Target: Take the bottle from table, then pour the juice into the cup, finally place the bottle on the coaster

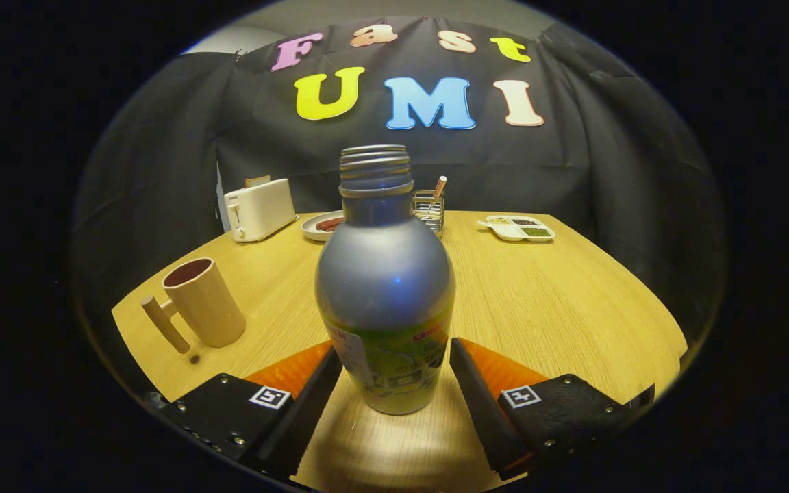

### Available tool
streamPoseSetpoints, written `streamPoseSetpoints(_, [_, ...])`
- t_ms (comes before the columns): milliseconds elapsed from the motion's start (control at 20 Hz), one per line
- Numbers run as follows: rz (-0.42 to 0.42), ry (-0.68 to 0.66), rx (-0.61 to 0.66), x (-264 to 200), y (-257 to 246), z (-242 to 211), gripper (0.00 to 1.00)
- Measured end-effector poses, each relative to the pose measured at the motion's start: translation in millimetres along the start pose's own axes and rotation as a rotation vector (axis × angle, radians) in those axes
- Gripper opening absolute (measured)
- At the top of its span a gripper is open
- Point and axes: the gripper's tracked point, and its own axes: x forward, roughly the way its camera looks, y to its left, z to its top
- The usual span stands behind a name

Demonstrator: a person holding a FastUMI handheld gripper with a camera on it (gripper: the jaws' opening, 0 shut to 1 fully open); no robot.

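bottle [385, 287] upright between fingers [326, 383] | gripper [394, 370] apart | cup [203, 301] left

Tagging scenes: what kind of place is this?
Likely a staged kitchen-table setup in a booth: a wooden table with a toaster, a cup and a bottle between the open gripper fingers.

The hand-held gripper [394, 370] sits low and level, its two fingers spread wide apart, reaching forward and angling slightly inward, with neither fingertip [329, 366] visibly pressing on anything.
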Motion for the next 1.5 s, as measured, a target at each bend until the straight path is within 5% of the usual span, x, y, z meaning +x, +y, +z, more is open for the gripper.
streamPoseSetpoints(100, [-0.01,0.01,-0.015,0.9,-0.8,-1.1,0.82])
streamPoseSetpoints(350, [-0.017,0.046,-0.086,-3.7,3.0,2.1,0.76])
streamPoseSetpoints(1500, [-0.02,0.07,-0.578,14.4,58.7,64.3,0.76])
